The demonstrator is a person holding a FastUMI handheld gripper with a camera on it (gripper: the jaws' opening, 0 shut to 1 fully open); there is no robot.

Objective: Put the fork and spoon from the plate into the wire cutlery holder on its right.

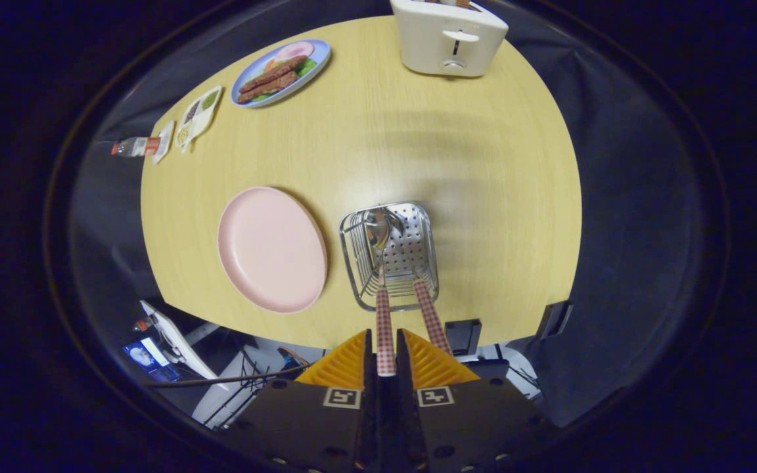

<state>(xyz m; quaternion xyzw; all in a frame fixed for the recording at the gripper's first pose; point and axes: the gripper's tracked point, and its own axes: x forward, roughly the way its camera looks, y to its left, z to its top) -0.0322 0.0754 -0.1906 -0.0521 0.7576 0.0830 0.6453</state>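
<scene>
Now nearly done: on the desk [470, 151], the pink plate [271, 248] lies bare beside the wire cutlery holder [389, 255], one utensil [430, 314] already inside, while the hand-held gripper [385, 358] clamps a second checked handle [384, 328], lowering its bowl end into the basket.

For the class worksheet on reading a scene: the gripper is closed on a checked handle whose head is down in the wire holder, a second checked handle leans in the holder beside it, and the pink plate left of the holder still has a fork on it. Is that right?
Not quite. In the gripper view the pink plate is bare. The rest holds: the gripper is closed on one checked handle with its head in the wire holder, and the second handle leans beside it.
</scene>
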